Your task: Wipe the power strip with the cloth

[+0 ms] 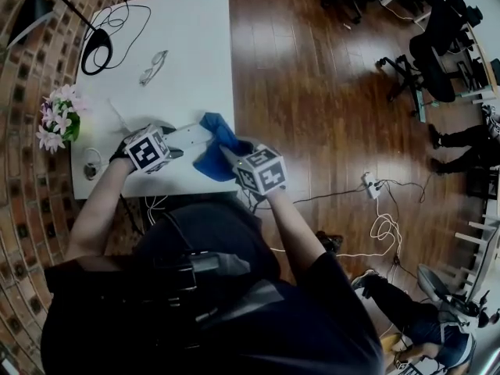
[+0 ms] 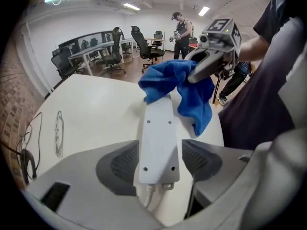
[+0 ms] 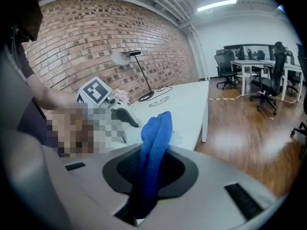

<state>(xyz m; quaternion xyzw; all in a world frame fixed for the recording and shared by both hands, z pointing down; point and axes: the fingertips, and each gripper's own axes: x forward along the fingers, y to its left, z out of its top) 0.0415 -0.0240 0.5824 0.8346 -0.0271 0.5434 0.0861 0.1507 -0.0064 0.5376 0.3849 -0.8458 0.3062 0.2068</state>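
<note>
The white power strip [image 2: 158, 138] lies flat on the white table [image 1: 187, 45], running away from the left gripper view's camera with its cord end nearest. My left gripper [image 2: 160, 162] stands open astride that end, its pads a little clear of the strip's sides. A blue cloth [image 2: 192, 87] is draped over the strip's far end. My right gripper [image 3: 151, 164] is shut on the cloth [image 3: 153, 147], which sticks up bunched between its jaws. In the head view the left gripper [image 1: 176, 143] and right gripper [image 1: 226, 153] face each other across the strip [image 1: 187, 135] near the table's front edge.
A bunch of pink flowers [image 1: 58, 119] stands at the table's left edge. Glasses [image 1: 153, 66] and a black cable loop [image 1: 98, 49] lie farther back. Another power strip [image 1: 371, 184] with cords lies on the wooden floor. Office chairs and a person stand beyond.
</note>
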